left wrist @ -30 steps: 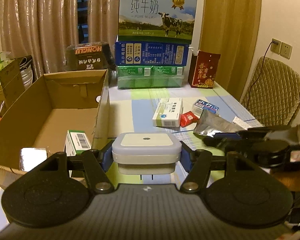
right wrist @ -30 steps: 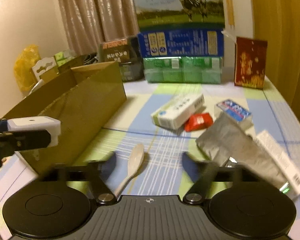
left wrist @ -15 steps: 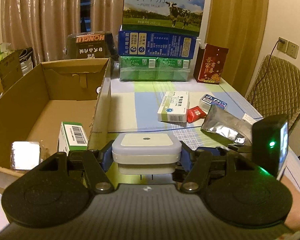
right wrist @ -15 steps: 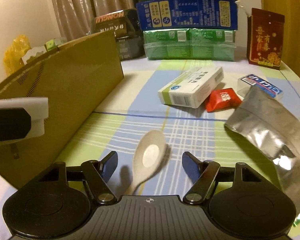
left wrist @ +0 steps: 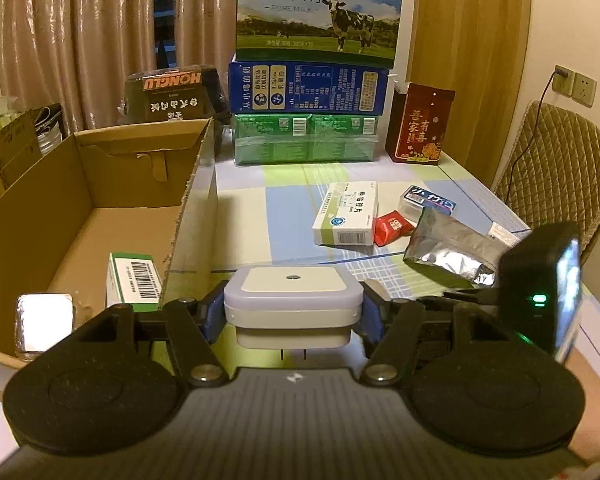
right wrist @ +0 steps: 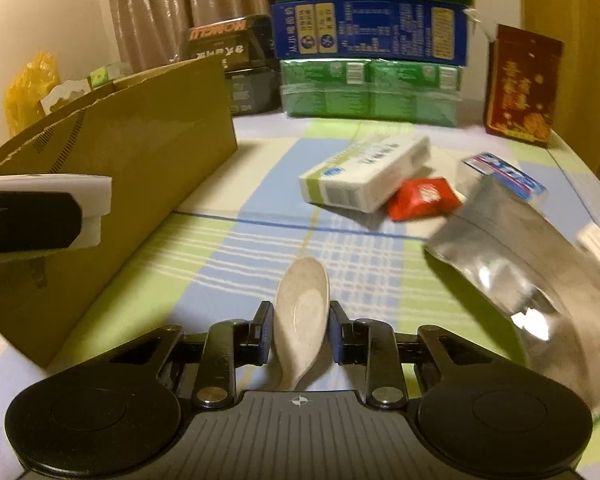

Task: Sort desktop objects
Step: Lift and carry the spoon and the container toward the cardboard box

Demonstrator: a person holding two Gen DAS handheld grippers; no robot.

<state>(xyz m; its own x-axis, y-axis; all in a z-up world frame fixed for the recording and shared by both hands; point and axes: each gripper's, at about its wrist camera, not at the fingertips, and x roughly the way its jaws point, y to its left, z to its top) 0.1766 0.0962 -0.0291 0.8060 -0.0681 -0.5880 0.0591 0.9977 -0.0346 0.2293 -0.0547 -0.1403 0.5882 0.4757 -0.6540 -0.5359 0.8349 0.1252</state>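
Spoon handling comes first: the pale beige, shallow-bowled plastic spoon [right wrist: 302, 314] lying on the blue-and-green checked tablecloth [right wrist: 220, 264] looks light, stiff and smooth, so it will likely slip or pivot if pinched on the curved bowl; the narrower neck just behind the bowl seems the safer place to take hold. In the right wrist view the right gripper [right wrist: 300, 334] has its blue-padded fingers drawn in narrow on either side of the bowl, close to or just touching its edges, and I cannot tell whether they actually bear on it. The spoon's handle runs back under the gripper body, its bowl pointing forward toward the white-and-green medicine carton [right wrist: 364, 178], the red foil sachet [right wrist: 422, 198] and the crinkled silver foil pouch [right wrist: 512, 264], which lie farther out on the cloth. The left gripper [left wrist: 292, 312] is clamped on a white square plastic plug-in night light [left wrist: 292, 298], a rigid, light block gripped squarely on its two flat sides with its metal prongs pointing down; it is held off the cloth beside the right wall of the open brown cardboard box [left wrist: 188, 200]. Inside that box sit a green-and-white barcoded carton [left wrist: 132, 280] and a shiny foil-wrapped block [left wrist: 44, 320].
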